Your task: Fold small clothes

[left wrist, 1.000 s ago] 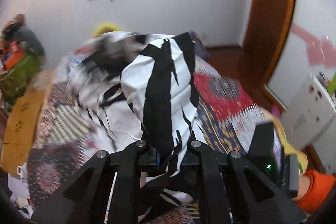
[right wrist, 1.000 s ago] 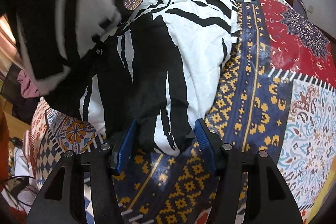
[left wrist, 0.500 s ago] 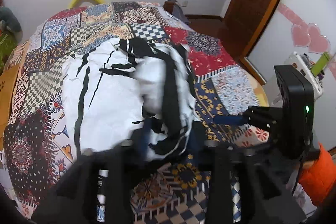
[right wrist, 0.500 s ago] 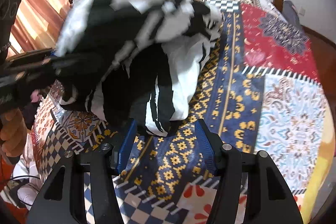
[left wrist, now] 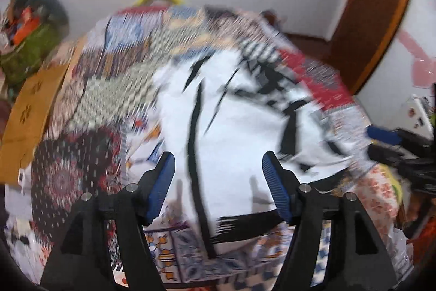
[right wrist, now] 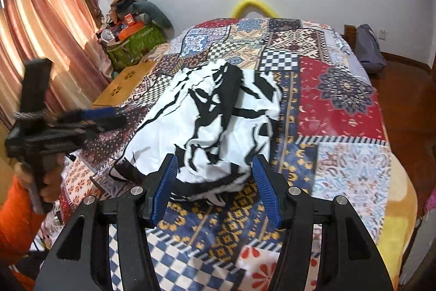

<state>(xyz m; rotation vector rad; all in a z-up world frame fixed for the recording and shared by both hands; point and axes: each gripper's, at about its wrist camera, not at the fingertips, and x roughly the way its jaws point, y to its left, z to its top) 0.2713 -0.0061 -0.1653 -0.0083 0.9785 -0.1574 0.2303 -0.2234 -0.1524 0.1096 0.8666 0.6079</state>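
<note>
A white garment with black stripes [right wrist: 218, 124] lies in a loose, partly folded heap on the patchwork bedspread [right wrist: 340, 111]. It also shows in the blurred left wrist view [left wrist: 239, 127]. My left gripper [left wrist: 219, 182] is open and empty just above the garment's near edge. It appears from the side in the right wrist view [right wrist: 90, 117], left of the garment. My right gripper [right wrist: 215, 187] is open and empty, its jaws on either side of the garment's near edge, above the bed.
A wooden bedside table [right wrist: 125, 86] stands left of the bed, with a green bag and clutter [right wrist: 136, 40] behind it. A yellow curved object [right wrist: 253, 6] lies at the bed's far end. A wooden door [left wrist: 373, 12] is at the right. Curtains [right wrist: 46, 32] hang left.
Both grippers held the garment up a second ago. They have let go, the garment dropped onto the bed, and both grippers pulled back and now stand open.
</note>
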